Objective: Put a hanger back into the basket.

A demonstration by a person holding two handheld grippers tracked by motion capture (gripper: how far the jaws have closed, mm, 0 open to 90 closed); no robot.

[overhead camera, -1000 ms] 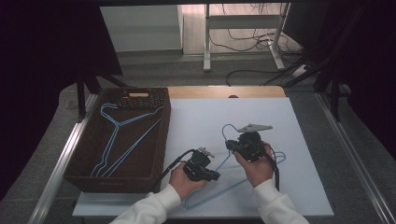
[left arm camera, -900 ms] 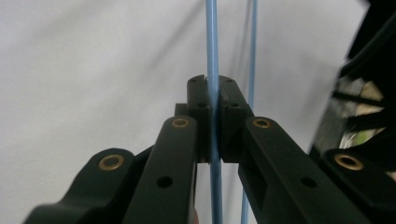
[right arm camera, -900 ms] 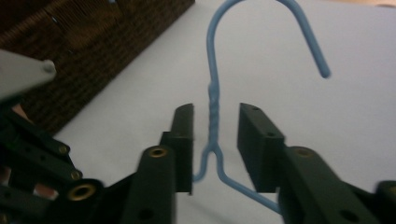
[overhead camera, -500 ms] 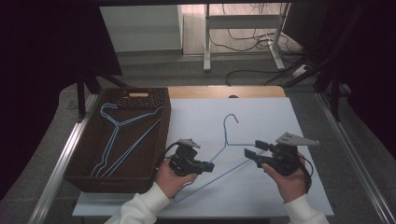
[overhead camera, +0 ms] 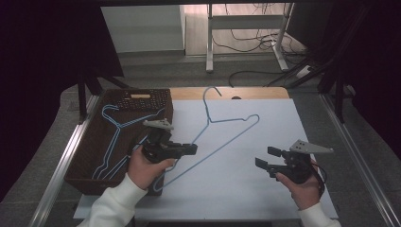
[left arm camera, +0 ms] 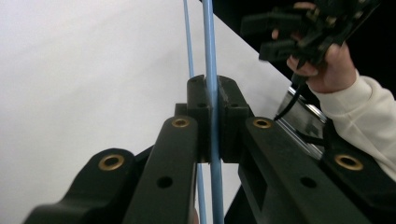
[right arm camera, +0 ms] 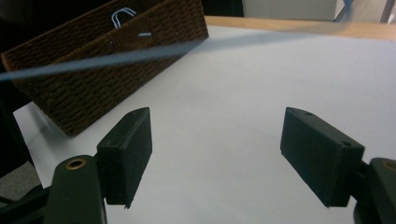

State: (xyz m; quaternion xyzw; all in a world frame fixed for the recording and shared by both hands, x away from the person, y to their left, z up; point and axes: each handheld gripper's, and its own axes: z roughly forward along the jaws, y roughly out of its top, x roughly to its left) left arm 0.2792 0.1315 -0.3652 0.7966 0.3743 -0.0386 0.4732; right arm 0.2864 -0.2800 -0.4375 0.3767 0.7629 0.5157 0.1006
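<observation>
over white sheet, left tongs lifted hanger; right tongs released.

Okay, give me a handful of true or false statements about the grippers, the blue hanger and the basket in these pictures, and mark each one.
1. The left gripper is clamped on the blue wire hanger. True.
2. The right gripper holds the hanger's hook. False: its jaws are open and hold nothing.
3. More blue hangers lie in the brown wicker basket. True.
4. The basket sits at the table's right side. False: it is at the left, beside the white sheet.
5. The held hanger's hook points away from the person. True.
</observation>
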